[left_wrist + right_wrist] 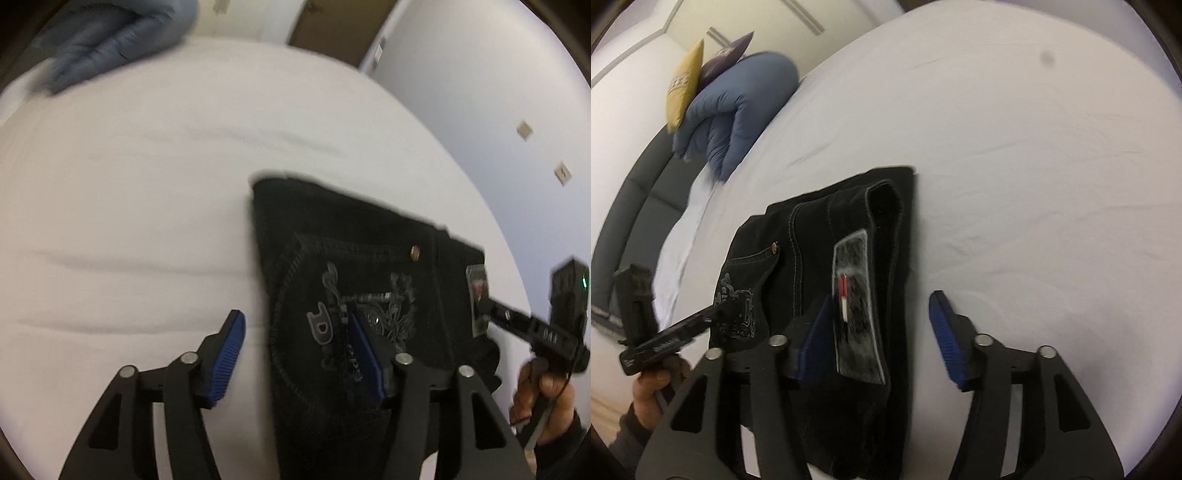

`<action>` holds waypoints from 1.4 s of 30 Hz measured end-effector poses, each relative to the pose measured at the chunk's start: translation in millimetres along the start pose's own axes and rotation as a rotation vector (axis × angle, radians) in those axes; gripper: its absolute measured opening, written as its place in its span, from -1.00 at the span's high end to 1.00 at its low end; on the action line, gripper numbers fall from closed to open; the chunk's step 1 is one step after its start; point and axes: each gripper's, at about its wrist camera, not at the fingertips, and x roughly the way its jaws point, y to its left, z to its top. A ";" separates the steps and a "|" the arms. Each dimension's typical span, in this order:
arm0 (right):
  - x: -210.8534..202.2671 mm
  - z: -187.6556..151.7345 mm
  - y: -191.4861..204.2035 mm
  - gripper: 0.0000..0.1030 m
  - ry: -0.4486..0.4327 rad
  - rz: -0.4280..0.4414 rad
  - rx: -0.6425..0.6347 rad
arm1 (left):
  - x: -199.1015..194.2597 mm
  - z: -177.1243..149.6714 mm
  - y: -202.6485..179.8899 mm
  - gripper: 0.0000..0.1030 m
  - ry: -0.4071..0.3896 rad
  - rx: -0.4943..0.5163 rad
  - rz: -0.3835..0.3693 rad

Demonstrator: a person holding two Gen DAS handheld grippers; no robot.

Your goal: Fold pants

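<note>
Black pants (pixel 351 236) lie folded into a compact stack on the white bed (pixel 147 184). An embroidered back pocket faces up, and a grey waistband label (pixel 855 302) shows. My left gripper (pixel 295 325) is open over the stack's left edge, with one blue pad above the pocket and the other above the sheet. My right gripper (pixel 881 306) is open too. It straddles the right edge of the pants (pixel 812 236), with the label between its fingers and no pad pressing. A hand (pixel 543 391) holds the right gripper at the stack's far side.
A blue quilted bundle (pixel 738 103) lies at the head of the bed (pixel 1034 184), beside a yellow cushion (pixel 683 88) and a purple one (pixel 727 55). A grey padded headboard (pixel 624 206) runs along the left. White sheet spreads beyond the pants.
</note>
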 end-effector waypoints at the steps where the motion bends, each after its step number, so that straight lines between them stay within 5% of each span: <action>1: -13.1 -3.8 5.1 -0.05 -0.032 -0.023 -0.022 | -20.4 -1.4 -3.5 -0.57 -0.066 0.015 0.028; 4: -63.2 -16.7 30.5 -0.05 -0.162 -0.109 -0.110 | -74.8 11.9 -0.9 -0.98 -0.271 0.101 0.121; 6: -97.2 -21.0 58.8 -0.07 -0.276 -0.156 -0.177 | -116.7 9.9 -26.7 -1.00 -0.470 0.181 0.199; 13: -238.3 -61.4 141.9 -0.94 -0.804 -0.297 -0.340 | -254.7 -15.9 -73.7 -1.00 -0.902 0.215 0.506; 15: -273.6 -71.4 160.8 -1.00 -0.918 -0.278 -0.364 | -286.5 -29.2 -73.5 -1.00 -0.960 0.179 0.524; 19: -321.9 -85.0 188.3 -1.00 -0.976 -0.270 -0.369 | -313.0 -18.8 -72.4 -1.00 -0.766 0.129 0.550; 24: -362.8 -104.4 201.9 -1.00 -0.966 -0.213 -0.353 | -330.3 -31.8 -74.0 -1.00 -0.638 0.083 0.506; 28: -374.8 -122.1 212.0 -1.00 -0.836 -0.241 -0.291 | -323.3 -53.6 -75.4 -1.00 -0.567 0.076 0.501; 34: -355.1 -139.1 200.4 -1.00 -0.573 -0.359 -0.176 | -277.2 -69.0 -71.4 -1.00 -0.360 0.019 0.369; 42: -305.6 -156.8 180.4 -1.00 -0.375 -0.403 -0.151 | -246.6 -90.7 -71.4 -1.00 -0.276 0.026 0.355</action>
